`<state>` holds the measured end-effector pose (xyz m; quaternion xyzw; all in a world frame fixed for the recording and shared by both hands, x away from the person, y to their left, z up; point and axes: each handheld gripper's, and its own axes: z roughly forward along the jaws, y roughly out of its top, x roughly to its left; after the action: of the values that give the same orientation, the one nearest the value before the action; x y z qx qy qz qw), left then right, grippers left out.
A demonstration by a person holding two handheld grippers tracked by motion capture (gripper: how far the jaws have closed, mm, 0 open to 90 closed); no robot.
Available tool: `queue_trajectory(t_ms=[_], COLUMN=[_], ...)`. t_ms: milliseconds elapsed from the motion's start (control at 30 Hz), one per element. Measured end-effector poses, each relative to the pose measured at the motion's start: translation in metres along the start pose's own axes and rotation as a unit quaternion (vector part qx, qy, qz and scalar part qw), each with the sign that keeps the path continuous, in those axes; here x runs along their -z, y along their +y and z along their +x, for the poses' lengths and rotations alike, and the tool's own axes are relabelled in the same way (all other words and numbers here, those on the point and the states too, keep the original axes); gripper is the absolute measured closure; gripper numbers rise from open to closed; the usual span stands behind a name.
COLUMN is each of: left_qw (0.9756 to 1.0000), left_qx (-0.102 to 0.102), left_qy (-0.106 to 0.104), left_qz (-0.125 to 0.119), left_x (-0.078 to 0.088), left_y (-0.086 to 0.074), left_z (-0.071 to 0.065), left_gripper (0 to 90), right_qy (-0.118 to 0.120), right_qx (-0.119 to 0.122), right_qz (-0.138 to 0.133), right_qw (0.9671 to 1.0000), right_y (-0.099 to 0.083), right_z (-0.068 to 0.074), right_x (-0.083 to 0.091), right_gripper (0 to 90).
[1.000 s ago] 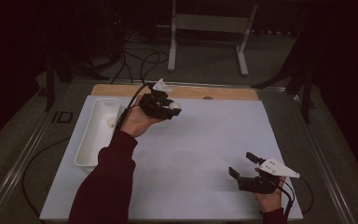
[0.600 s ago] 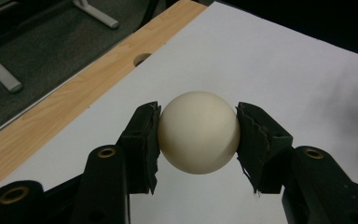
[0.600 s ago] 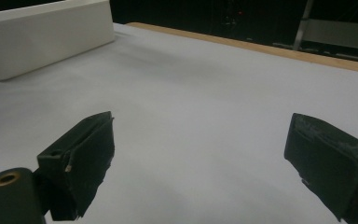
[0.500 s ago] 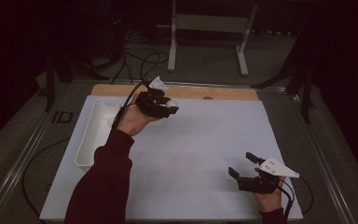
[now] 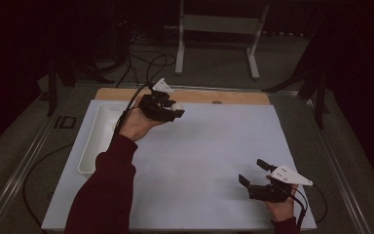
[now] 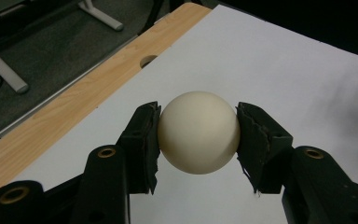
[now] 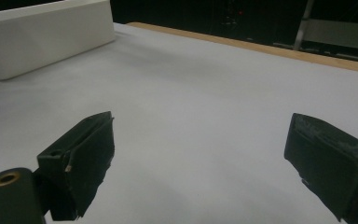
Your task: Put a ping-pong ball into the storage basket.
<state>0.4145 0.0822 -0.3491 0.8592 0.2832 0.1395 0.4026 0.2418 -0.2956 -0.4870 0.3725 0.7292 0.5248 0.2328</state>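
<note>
A cream-white ball (image 6: 198,132) is clamped between the two black pads of my left gripper (image 6: 198,140), held above the white sheet. In the high view that left gripper (image 5: 175,111) is at the back left of the table, beside the tray, with the ball (image 5: 177,106) showing at its tips. My right gripper (image 5: 252,171) rests near the front right corner of the sheet, jaws wide apart. Its own view shows my right gripper (image 7: 200,154) with nothing but bare sheet between its pads.
A white rectangular tray (image 5: 97,139) lies along the left edge of the white sheet (image 5: 209,156); its wall (image 7: 46,35) is at the top left of the right gripper view. A wooden strip (image 5: 233,97) with a hole runs along the table's far edge. Cables trail behind.
My left hand with the ball has drifted slightly to the left and toward the back. The right gripper has stayed put.
</note>
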Motion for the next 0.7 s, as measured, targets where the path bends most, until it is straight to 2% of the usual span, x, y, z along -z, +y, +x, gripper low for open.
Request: queue_trajectory(t_ms=[700], left_qw=[1.0], left_qx=[0.004], left_qy=[0.006], left_qz=[-0.004], left_x=[0.011], left_y=[-0.002], left_z=[0.006], left_gripper=[51.7], right_qy=[0.0], right_qx=[-0.001], right_qz=[-0.001], right_qw=[1.0], right_y=[0.0], right_z=[0.0], right_x=[0.0], right_gripper=[8.1])
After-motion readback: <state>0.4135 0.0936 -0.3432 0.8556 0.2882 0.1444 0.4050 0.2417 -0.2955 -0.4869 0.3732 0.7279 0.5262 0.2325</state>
